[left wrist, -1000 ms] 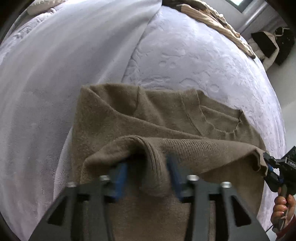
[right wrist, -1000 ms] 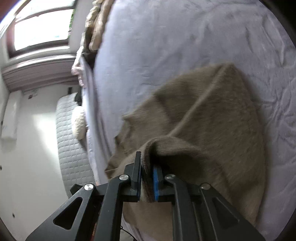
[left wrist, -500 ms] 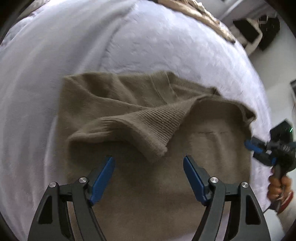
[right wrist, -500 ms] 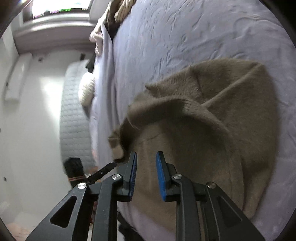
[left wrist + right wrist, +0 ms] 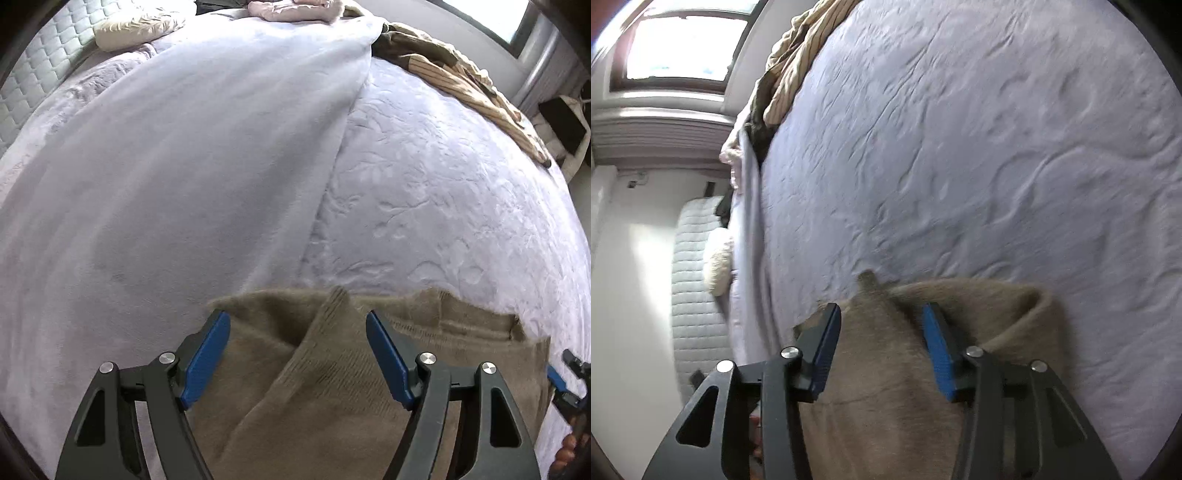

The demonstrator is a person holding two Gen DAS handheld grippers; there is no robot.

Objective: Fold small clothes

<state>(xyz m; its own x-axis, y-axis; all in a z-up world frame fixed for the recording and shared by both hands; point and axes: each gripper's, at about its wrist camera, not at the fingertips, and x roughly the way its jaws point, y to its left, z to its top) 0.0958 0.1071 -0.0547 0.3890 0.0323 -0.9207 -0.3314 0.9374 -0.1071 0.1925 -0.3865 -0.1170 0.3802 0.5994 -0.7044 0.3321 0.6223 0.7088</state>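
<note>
Through my left wrist camera, my left tool point(image 5: 297, 354) is hanging released, its blue pads wide apart over the brown sweater point(image 5: 332, 387) and gripping nothing. The sweater is lying on the bed point(image 5: 424, 192), at its near edge, its long axis running side to side across the view, with a ribbed flap point(image 5: 332, 332) folded over it and pointing away from me. A pale blanket point(image 5: 166, 166) is covering the bed's left half, and striped clothes point(image 5: 461, 81) are piled at the far right.

Through my right wrist camera, my right tool point(image 5: 881, 350) is likewise hanging released, pads apart, above the sweater point(image 5: 886, 406), whose rolled edge point(image 5: 1034, 306) is lying just right of the tool.
</note>
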